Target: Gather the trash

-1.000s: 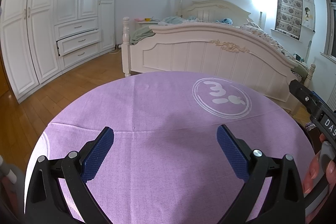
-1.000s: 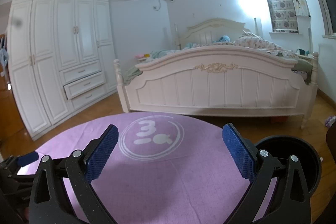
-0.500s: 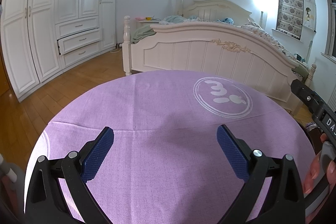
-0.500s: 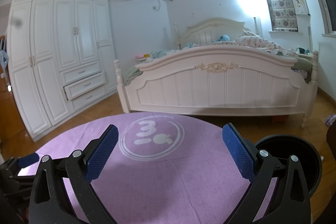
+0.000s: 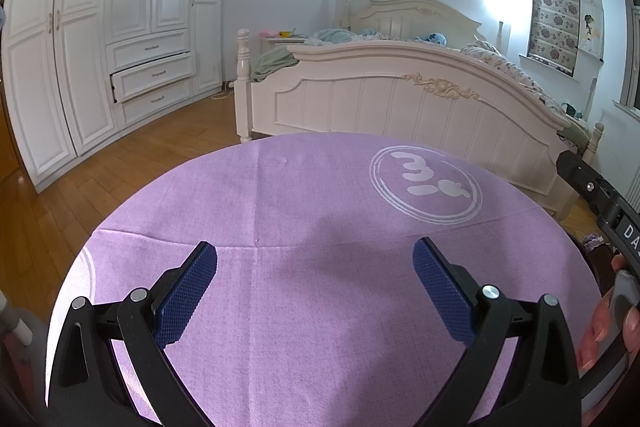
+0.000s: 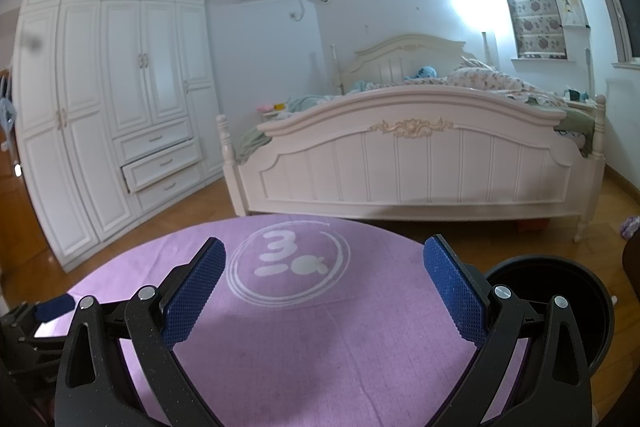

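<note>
My left gripper (image 5: 316, 259) hangs open above a round table under a purple cloth (image 5: 320, 227), nothing between its blue pads. The right gripper (image 6: 324, 259) is open too, over the same purple cloth (image 6: 304, 339), its pads empty. A black round bin (image 6: 560, 303) stands just past the table's right edge in the right wrist view. No piece of trash shows on the cloth in either view. The other gripper's black body (image 5: 600, 199) and a hand (image 5: 612, 311) show at the right of the left wrist view.
A cream bed (image 6: 420, 155) stands behind the table. A white wardrobe (image 5: 100, 39) with one drawer pulled out lines the left wall. Wooden floor (image 5: 60, 203) surrounds the table. A small purple thing (image 6: 630, 225) lies on the floor at the right.
Both views have barely shifted. The grippers stay open and nothing has been taken or dropped.
</note>
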{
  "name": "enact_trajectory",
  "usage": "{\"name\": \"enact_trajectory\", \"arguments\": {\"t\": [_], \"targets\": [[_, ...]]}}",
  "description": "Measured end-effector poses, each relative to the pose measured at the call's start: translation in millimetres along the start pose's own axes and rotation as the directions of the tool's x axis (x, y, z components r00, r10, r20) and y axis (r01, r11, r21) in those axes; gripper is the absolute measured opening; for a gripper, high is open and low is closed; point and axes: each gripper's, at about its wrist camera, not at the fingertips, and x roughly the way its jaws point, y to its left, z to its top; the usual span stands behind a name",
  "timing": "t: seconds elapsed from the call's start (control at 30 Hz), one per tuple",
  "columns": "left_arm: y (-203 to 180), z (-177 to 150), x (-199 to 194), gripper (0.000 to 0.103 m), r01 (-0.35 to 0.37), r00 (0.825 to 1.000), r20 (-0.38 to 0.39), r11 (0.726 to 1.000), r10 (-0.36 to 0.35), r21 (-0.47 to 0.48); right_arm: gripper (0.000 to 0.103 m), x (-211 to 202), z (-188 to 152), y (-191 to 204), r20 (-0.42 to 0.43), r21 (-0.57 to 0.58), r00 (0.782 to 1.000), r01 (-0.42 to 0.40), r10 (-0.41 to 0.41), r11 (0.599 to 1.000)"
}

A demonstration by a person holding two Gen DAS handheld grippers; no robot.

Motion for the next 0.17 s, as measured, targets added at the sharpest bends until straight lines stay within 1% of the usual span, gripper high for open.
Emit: {"name": "enact_trajectory", "arguments": {"t": [0.17], "targets": [[-1.7, -0.4, -0.4, 0.097, 0.000, 1.000, -0.005, 1.000, 0.000, -0.004, 0.098, -0.3, 0.2, -0.7, 0.001, 0.000, 1.000, 0.000, 0.000, 1.000]]}}
